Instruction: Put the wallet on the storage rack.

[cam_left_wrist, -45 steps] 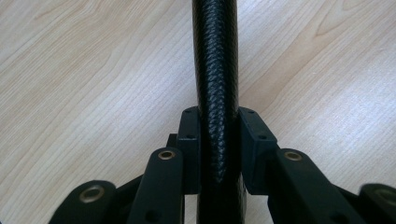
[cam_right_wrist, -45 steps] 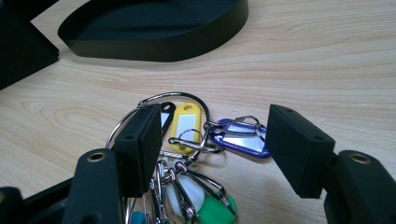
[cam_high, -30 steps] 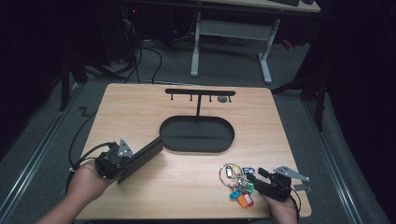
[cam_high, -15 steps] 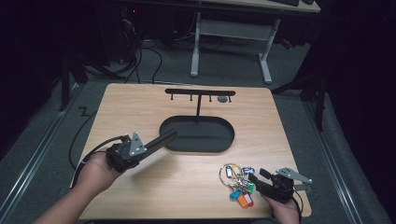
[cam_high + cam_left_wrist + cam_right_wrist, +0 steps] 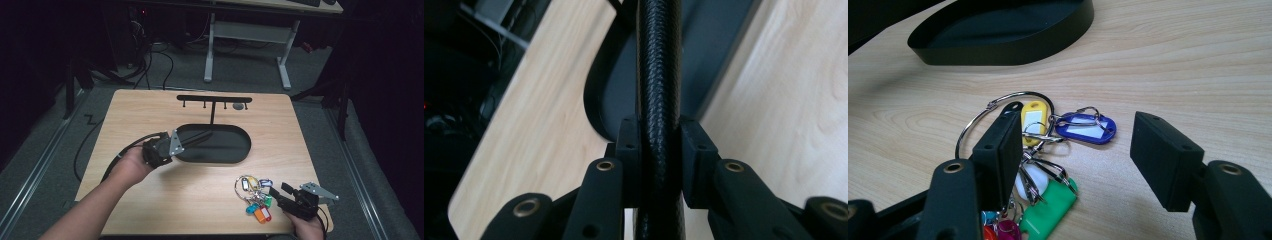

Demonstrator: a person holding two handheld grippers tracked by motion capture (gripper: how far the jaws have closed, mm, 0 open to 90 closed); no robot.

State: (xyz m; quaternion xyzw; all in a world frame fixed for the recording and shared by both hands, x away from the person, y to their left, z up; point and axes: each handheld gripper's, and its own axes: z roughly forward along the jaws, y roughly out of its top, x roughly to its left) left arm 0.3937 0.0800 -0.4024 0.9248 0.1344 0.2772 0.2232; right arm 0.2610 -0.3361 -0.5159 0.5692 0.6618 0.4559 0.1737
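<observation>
**Key bunch lies just ahead of the right gripper**

A light wooden desk [image 5: 150, 115] stands in a dark room. At its near edge the right gripper [image 5: 1075, 150] rests with jaws apart, empty, the key bunch [image 5: 1048, 150] directly before it, its big ring running toward the black oval tray [image 5: 245, 150]. Left of that tray, the left gripper [image 5: 187, 141] is clamped on a black braided rod [image 5: 659, 75] pointing over the tray.
</observation>
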